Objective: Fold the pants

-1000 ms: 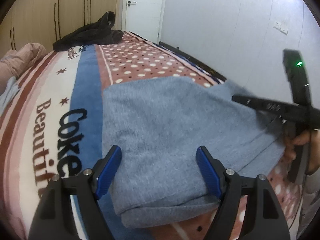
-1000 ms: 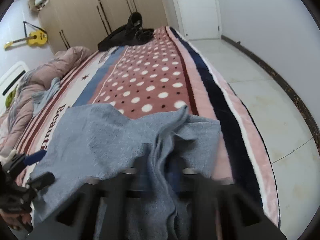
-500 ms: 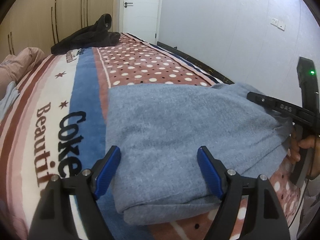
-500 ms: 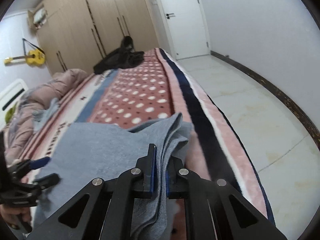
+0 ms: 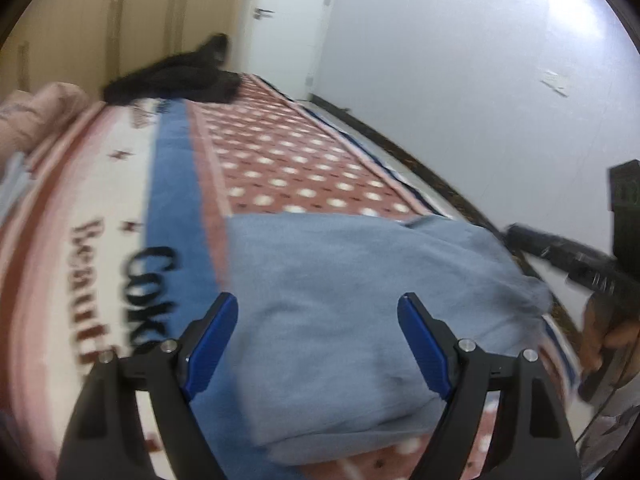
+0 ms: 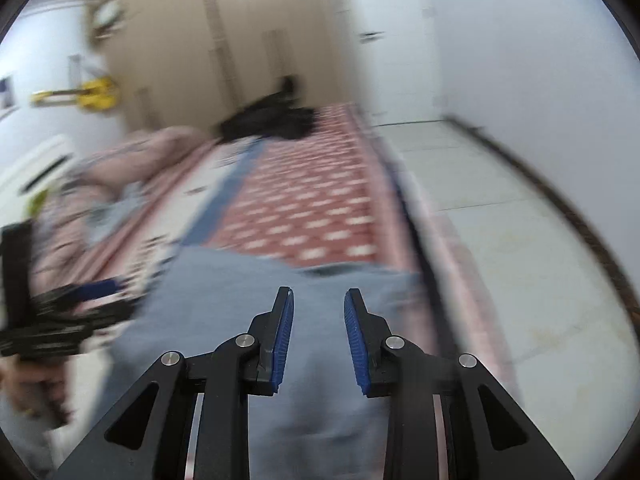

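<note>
The grey-blue pants (image 5: 352, 304) lie folded in a thick bundle on the patterned bed blanket (image 5: 280, 160). My left gripper (image 5: 318, 312) is open and empty, hovering just above the near part of the bundle. My right gripper (image 6: 319, 300) is open and empty above the pants (image 6: 248, 292) near the bed's right edge. It also shows at the far right of the left wrist view (image 5: 560, 248). The left gripper shows at the left of the right wrist view (image 6: 80, 292). Both views are blurred by motion.
A black garment (image 5: 180, 80) lies at the far end of the bed. A pink quilt (image 5: 32, 112) is heaped on the left. The tiled floor (image 6: 500, 220) runs along the bed's right side. Wardrobes and a white door stand beyond.
My right gripper has opened and let go of the pants edge, which has dropped onto the bundle. Both grippers have lifted slightly. The left gripper stays open.
</note>
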{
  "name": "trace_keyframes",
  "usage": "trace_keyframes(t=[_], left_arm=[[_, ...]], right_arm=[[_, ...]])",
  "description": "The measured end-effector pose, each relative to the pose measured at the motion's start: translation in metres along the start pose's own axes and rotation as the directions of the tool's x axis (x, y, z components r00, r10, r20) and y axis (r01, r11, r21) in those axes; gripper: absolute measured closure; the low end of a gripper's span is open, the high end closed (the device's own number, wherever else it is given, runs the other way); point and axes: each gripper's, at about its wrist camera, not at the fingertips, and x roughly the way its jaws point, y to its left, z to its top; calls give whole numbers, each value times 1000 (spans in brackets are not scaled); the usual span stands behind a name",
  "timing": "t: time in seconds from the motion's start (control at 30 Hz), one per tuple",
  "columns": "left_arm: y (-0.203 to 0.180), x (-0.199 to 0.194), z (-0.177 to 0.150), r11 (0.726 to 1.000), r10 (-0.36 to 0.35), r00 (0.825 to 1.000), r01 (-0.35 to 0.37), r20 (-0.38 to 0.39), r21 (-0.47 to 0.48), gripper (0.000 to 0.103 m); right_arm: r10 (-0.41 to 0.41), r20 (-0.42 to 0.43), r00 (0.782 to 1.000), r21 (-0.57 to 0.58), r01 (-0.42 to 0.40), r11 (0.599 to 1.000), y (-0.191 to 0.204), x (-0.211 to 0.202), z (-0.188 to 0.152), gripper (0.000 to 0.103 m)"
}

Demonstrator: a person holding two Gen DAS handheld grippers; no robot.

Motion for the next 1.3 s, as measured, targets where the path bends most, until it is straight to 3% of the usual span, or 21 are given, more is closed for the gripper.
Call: trace_keyframes(t=[0.07,0.13,0.23,0.33,0.43,0.47,0.53,0.57,0.63,0.7,0.73,0.77,0.83,0.97,1.03,1.1,1.13,1.2,1.3], left_arm=[[-4,9,-6,1000,-18,999,18,-33,7,25],[-5,20,-17,999,26,998,-24,-63,24,25],[1,25,-37,998,30,996,-25,-81,51,26],[7,20,-51,996,52,996,-48,-65,69,26],[18,13,-56,999,48,997,-47,-63,18,24],[23,15,-57,998,64,995,-64,-82,3,14],[35,19,-60,997,32,993,-41,-112,-71,13],[37,17,-61,995,16,994,-26,-107,-92,13],[34,12,-58,996,18,996,-25,-90,-82,13],[27,8,-51,998,48,996,-51,-69,-44,13],[25,6,-46,998,60,996,-62,-58,-30,13],[23,3,-40,997,71,996,-72,-43,-17,13],[21,2,-27,997,76,997,-76,-29,-3,13],[18,12,0,997,72,997,-71,-28,23,13],[15,25,11,999,33,999,-32,-36,30,13],[15,36,11,1000,-15,997,16,-71,10,13],[17,43,11,1000,-15,996,15,-91,-1,13],[19,58,6,999,29,992,-27,-126,21,14],[24,67,-3,997,65,984,-59,-165,39,13]], right_arm=[[79,-41,996,-30,-80,996,21,11,-6,81],[105,-84,991,-48,-110,993,32,26,-17,81],[29,-156,987,-65,-40,997,27,47,-40,86],[34,-138,990,19,-32,999,-2,43,-56,103],[47,-96,994,95,-37,995,-23,28,-61,103],[55,-85,995,114,-45,992,-28,22,-63,103],[-17,-69,997,104,24,994,-34,10,-67,103],[-13,-62,998,106,20,994,-36,5,-70,102],[-4,-63,998,144,13,990,-42,-1,-72,98],[-14,-68,998,121,22,992,-40,-4,-65,84],[-41,-51,998,84,45,995,-35,-6,-58,60],[-51,-29,998,58,53,997,-29,-8,-52,47],[-36,3,999,1,36,999,-21,-5,-34,47],[-90,-69,994,-99,83,992,-14,30,1,43],[-73,-91,993,-144,59,988,-12,48,11,44],[60,-124,990,-136,-77,988,-10,63,16,65],[114,-152,982,-108,-132,985,-12,70,17,82],[110,-219,970,-90,-133,987,-14,88,15,84],[-55,-234,971,-191,9,981,-21,99,4,70]])
